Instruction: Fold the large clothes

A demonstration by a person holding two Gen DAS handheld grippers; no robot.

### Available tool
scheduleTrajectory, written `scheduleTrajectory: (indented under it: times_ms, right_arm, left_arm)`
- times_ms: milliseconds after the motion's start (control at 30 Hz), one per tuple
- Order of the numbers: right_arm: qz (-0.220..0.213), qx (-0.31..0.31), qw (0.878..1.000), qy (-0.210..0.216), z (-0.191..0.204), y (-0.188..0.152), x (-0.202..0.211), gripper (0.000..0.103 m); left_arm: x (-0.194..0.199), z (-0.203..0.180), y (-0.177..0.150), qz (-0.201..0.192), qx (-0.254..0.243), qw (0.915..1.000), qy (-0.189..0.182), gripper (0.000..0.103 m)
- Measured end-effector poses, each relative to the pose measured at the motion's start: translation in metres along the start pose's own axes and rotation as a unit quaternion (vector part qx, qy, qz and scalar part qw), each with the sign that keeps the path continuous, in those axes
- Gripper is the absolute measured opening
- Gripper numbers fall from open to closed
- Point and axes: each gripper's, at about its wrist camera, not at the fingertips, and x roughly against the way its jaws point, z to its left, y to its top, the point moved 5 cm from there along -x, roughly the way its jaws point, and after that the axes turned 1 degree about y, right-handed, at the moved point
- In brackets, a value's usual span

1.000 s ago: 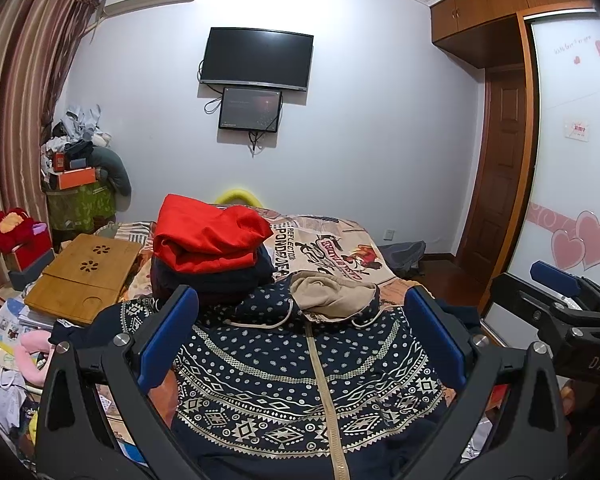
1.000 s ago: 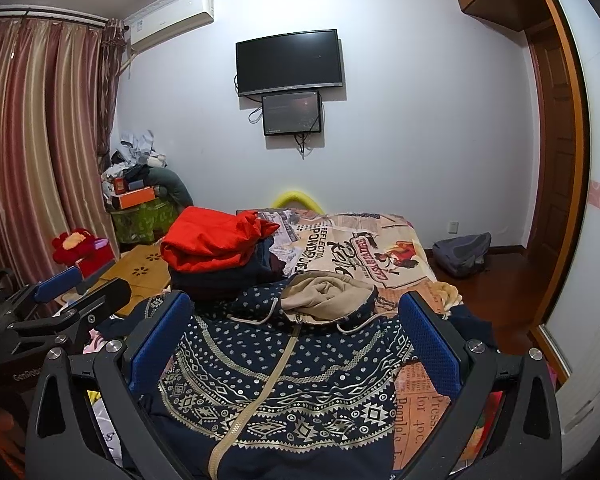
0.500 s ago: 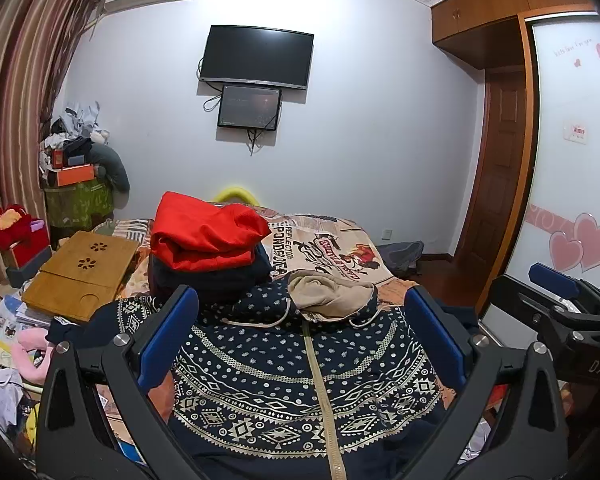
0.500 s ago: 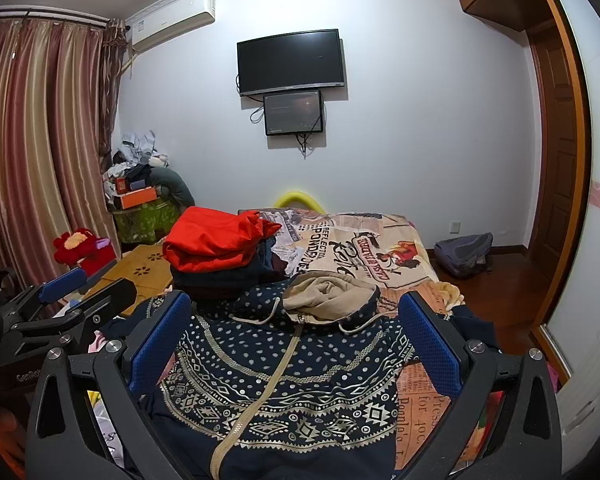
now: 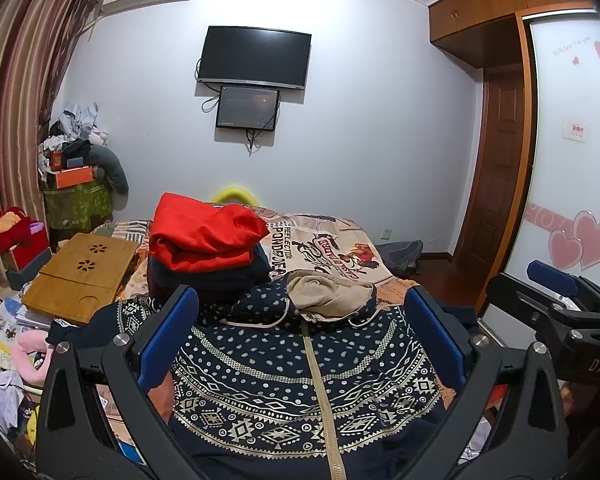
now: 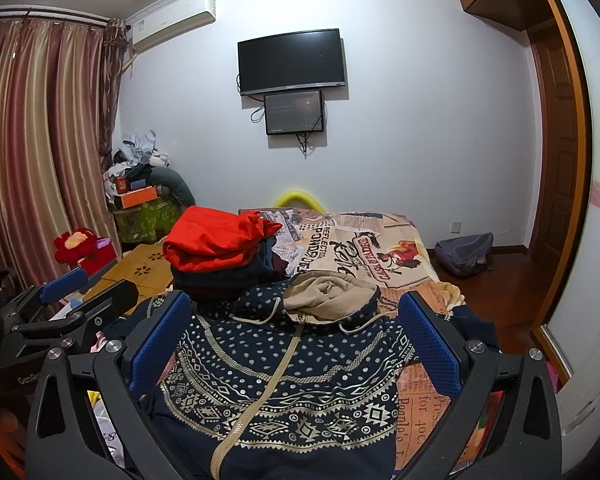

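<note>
Left gripper point(image 5: 306, 336): fingers point(image 5: 167, 336) spread wide, holding nothing; right gripper point(image 6: 292, 340): fingers point(image 6: 430, 346) likewise wide and empty. Both hover above the near end of the hoodie point(image 5: 300, 364), which lies on the bed point(image 5: 332, 248) directly ahead of and between each pair of fingers, without contact.

Clearance: beyond the fingertips the bed surface lies bare to its far edge; ahead of the left fingers a stack point(image 5: 204, 248) of folded clothes, red on top, sits beside the hoodie's shoulder; outside the left fingers a wooden tray point(image 5: 80, 276) lies at the bed's edge; outside the right fingers the bed ends and bare floor point(image 6: 512, 276) runs to the door point(image 5: 496, 168). In the left view the right gripper shows at the far right, well apart from the left fingers.

Change from the earlier frames: both views sit slightly lower and closer to the hoodie; the finger spacing is unchanged; the hoodie has not moved.

Hoodie: navy with cream dots and geometric bands; laid front up, unfolded; zipper point(image 5: 320, 392) running centrally toward the camera, closed as far as visible; hood point(image 5: 328, 294) beyond the fingertips, its tan lining showing; drawcords loose on either side; sleeves largely hidden behind the fingers.
</note>
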Motion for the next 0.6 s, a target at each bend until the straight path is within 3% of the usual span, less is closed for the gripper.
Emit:
scheduleTrajectory:
  times_ms: [600]
  right_arm:
    - [0.004, -0.001, 1.000, 0.001, -0.0026, 0.0004, -0.0047, 0.103]
  left_arm:
    - [-0.0031, 0.0062, 0.0015, 0.001, 0.006, 1.0000, 0.004, 0.103]
